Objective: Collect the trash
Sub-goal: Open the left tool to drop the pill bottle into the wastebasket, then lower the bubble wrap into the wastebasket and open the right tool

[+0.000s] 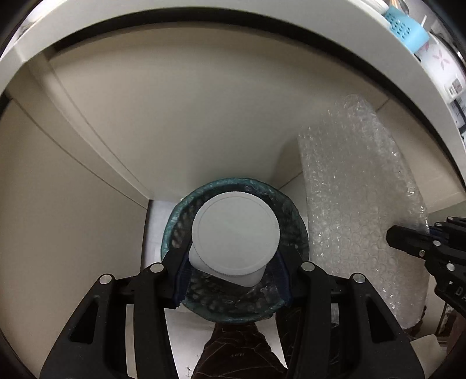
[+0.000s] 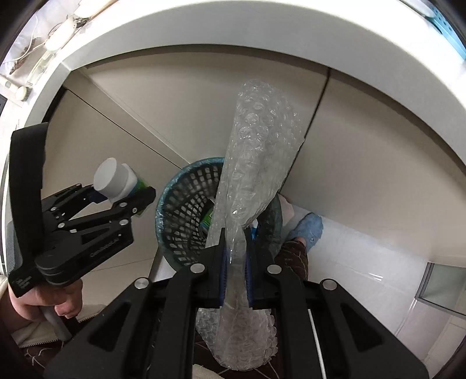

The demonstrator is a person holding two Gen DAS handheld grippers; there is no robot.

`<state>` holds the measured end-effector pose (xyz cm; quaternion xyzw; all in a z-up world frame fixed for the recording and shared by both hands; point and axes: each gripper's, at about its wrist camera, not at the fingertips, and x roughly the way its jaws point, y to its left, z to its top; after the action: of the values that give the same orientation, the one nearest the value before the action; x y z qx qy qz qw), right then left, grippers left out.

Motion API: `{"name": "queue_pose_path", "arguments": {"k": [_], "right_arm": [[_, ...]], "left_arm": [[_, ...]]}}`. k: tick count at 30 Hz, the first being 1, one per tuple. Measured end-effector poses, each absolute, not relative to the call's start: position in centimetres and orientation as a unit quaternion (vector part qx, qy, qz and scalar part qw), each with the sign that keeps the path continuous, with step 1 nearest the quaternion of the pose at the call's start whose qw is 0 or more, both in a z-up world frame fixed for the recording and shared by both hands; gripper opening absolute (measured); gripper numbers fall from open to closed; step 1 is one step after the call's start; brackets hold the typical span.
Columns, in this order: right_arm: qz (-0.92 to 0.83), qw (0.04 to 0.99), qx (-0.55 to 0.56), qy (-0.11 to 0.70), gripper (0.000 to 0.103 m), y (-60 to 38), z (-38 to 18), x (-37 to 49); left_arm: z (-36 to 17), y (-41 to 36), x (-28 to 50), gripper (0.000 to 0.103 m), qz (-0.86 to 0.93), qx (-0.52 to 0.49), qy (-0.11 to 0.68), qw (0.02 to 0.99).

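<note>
The left hand-held gripper (image 1: 233, 262) pinches a white plastic jar with a ribbed screw lid (image 1: 235, 240) by its body, lid pointing forward, so that the jar hangs directly over the mouth of the round dark lattice wastebasket lined with a teal plastic bag (image 1: 174, 215); held there, a simple release should let it fall inside rather than beside it. From the right wrist view the same jar (image 2: 115, 180) shows a green label at its base and sits just to the left of the basket (image 2: 186, 201), above its rim rather than in it. The right hand-held gripper (image 2: 234, 262) is pressed together on a long rolled sheet of clear bubble wrap (image 2: 253, 163), gripped near its lower third, so most of the roll sticks up and forward across the basket's right edge while a short tail droops below the fingers. That grip keeps the floppy roll steady but leaves it long and tall, so it will probably need tipping or pushing down to fit. The basket stands on the floor in a corner under a white surface edge (image 1: 204, 11), against beige cabinet panels (image 1: 174, 116), which limits the approach to from above and in front. Something green already lies in the basket (image 2: 208, 217). A blue slipper (image 2: 308, 230) shows on the pale floor tiles beyond.
</note>
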<state>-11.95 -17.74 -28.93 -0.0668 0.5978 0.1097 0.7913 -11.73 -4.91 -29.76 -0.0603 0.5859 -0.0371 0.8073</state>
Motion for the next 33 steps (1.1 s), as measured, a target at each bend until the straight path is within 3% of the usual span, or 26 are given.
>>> {"name": "queue_pose_path", "arguments": {"k": [3,9,14,18,33], "right_arm": [[0.107,0.791,-0.064,0.599,0.009,-18.0,-29.0,-11.9],[0.112,0.79,-0.063,0.599,0.009,-17.8,-29.5,-11.5],[0.135,0.792,-0.065,0.592,0.009,-16.9,-30.3,-11.5],[0.148,0.788,-0.075,0.593,0.009,-15.6,-31.6,-11.3],[0.157,0.765,-0.097,0.617,0.013,-14.0,-36.5,-10.2]], "left_arm": [[-29.9,-5.0,-11.4,0.051,-0.038,-0.062,0.586,0.807],[-29.0,-3.3,-12.1,0.081,-0.026,-0.064,0.576,0.815],[-28.5,-2.0,-12.8,0.093,-0.007,-0.061,0.57,0.819],[-28.4,-0.7,-13.3,0.097,0.015,-0.073,0.571,0.818],[-28.0,1.8,-13.8,0.097,0.051,-0.09,0.583,0.806]]}}
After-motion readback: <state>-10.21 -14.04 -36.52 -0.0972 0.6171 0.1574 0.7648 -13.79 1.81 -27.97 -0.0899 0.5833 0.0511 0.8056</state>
